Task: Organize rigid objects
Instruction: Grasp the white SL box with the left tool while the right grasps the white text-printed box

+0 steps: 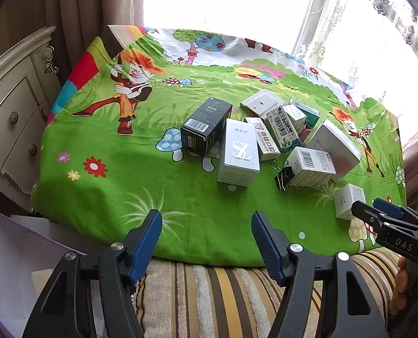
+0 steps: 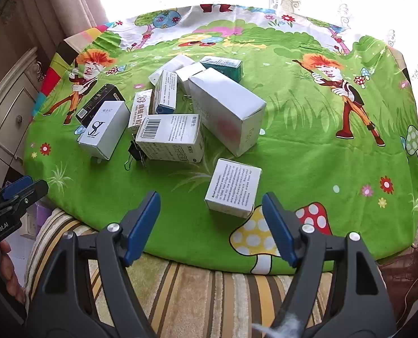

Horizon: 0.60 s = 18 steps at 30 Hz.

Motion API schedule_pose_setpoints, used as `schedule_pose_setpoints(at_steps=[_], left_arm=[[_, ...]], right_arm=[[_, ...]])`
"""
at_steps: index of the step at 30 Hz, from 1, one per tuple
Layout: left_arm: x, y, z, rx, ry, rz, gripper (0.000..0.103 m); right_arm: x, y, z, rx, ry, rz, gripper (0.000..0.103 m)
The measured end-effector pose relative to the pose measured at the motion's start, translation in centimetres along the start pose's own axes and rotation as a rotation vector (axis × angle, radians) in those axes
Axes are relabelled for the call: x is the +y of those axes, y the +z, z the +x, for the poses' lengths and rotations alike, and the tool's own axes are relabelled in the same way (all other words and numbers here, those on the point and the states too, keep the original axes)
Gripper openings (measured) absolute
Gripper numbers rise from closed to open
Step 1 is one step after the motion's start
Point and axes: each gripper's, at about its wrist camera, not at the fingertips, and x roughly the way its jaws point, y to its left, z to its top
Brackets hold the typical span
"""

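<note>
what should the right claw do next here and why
Probably ease the right claw forward and down over the small white box. That box lies alone on the green cloth, apart from the cluttered pile, directly ahead of the open claw, which holds nothing. The left claw is also open and empty, but nothing sits as close in front of it.

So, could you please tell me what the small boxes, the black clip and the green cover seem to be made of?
The boxes, such as the white SL box, look like printed, slightly glossy paperboard: sharp folded edges, barcodes. The binder clip looks like black-coated metal with wire handles. The cartoon-print cover seems soft matte fabric, probably fleece.
</note>
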Motion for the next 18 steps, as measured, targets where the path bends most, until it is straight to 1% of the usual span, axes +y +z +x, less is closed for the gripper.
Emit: schedule_pose_setpoints(at_steps=[3,7,10,13,18], left_arm=[[-1.7,1.4,1.0,-0.007,-0.023,0.035,0.067],[-3.6,3.0,3.0,-0.010,-0.006,0.083,0.067],[-3.9,3.8,4.7,0.014,-0.005,0.084,0.067],[-4.2,4.3,6.3,0.047,-0.025,0.070,0.067],[-4.8,4.8,7.8,0.062,-0.021,0.085,0.067]], right_arm=[[-0.4,0.0,0.6,0.010,-0.006,0.016,0.077],[-0.5,0.3,1.8,0.026,-0.014,0.022,0.077],[-0.4,0.5,2.6,0.035,-0.022,0.017,0.077],[-0.5,0.7,3.3,0.044,-0.028,0.024,0.077],[-0.6,0.9,4.2,0.060,-0.030,0.025,0.077]])
